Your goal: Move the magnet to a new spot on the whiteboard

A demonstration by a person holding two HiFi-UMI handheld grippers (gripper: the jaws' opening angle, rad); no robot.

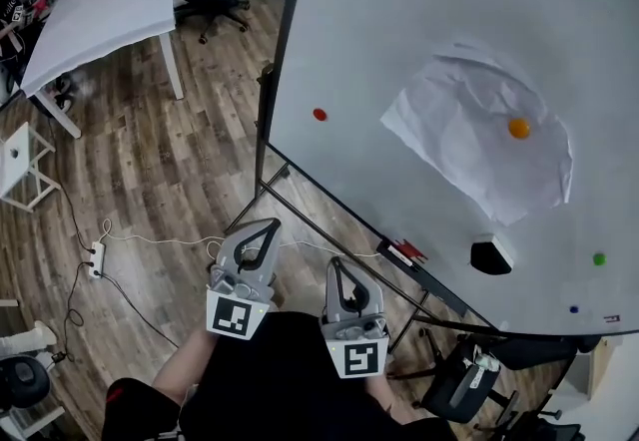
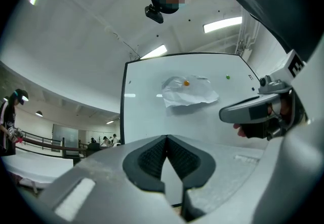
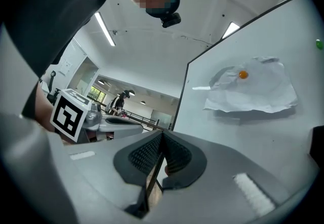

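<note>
Here's the whiteboard (image 1: 399,20), filling the right side of the scene, its dark frame edge running down toward the near right. Left of it lies open wood floor (image 1: 150,170), with a white table (image 1: 100,10) at the far left.

On the board, right of centre, a crumpled paper (image 1: 469,140) hangs flat against the surface.

Down near the person, two grippers sit side by side, close to each other and clear of the board. The left gripper (image 1: 266,226) has its jaws pressed fully together, and its own view shows nothing between the pads. The right gripper (image 1: 337,265), just to its right, is the same: jaws closed tight and empty-handed. Both point toward the board's near left part.

A black eraser (image 1: 489,256) sticks to the board below the paper, near the bottom edge. A red marker (image 1: 406,251) lies on the tray left of the eraser. A power strip (image 1: 96,257) rests on the floor at the left, with its cable trailing.

Now the magnets. The orange magnet (image 1: 518,128) sits on the paper, pinning it to the board. The red magnet (image 1: 319,114) is alone on bare board at the left, near the frame edge, well apart from the paper. The green magnet (image 1: 598,258) is at the near right, right of the eraser.
</note>
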